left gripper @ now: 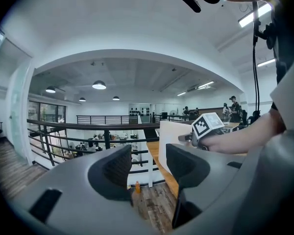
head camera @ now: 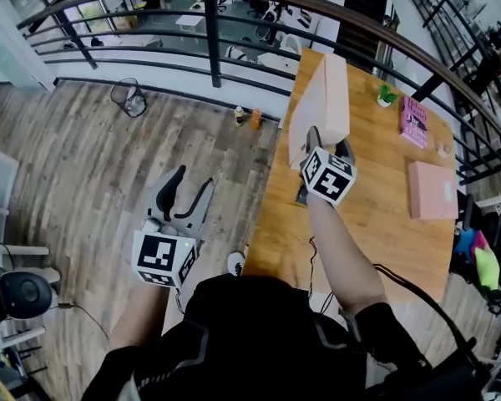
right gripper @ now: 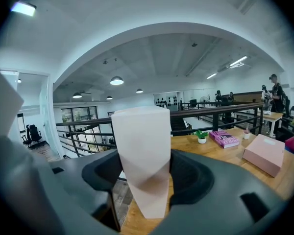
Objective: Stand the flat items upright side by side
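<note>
Closest in, at the bottom of the head view, sits the person's dark-clad torso (head camera: 259, 332), with both arms reaching up the frame. Lower left, the left gripper (head camera: 192, 192) hangs over the wooden floor (head camera: 83, 165), off the table's (head camera: 376, 232) left edge; its own view shows the jaws standing apart with nothing between them, so it looks parked out of the way, free to steady something later. Just above centre, the right gripper (head camera: 327, 146) is clamped on a pale flat item (head camera: 330, 90), the pads pressing its two broad faces low down. That low grip keeps the item on end, with most of it rising above the jaws, which suits setting it down upright. It stands over the table's upper left part; whether its lower edge touches the wood cannot be told. Further right, a pink box (head camera: 432, 190) lies flat near the right edge, and beyond it a pink book (head camera: 414, 122) also lies flat, both well apart from the held item and probably next to be stood up beside it. A small potted plant (head camera: 386, 96) sits near the book, and the dark railing (head camera: 213, 36) curves across the top.
</note>
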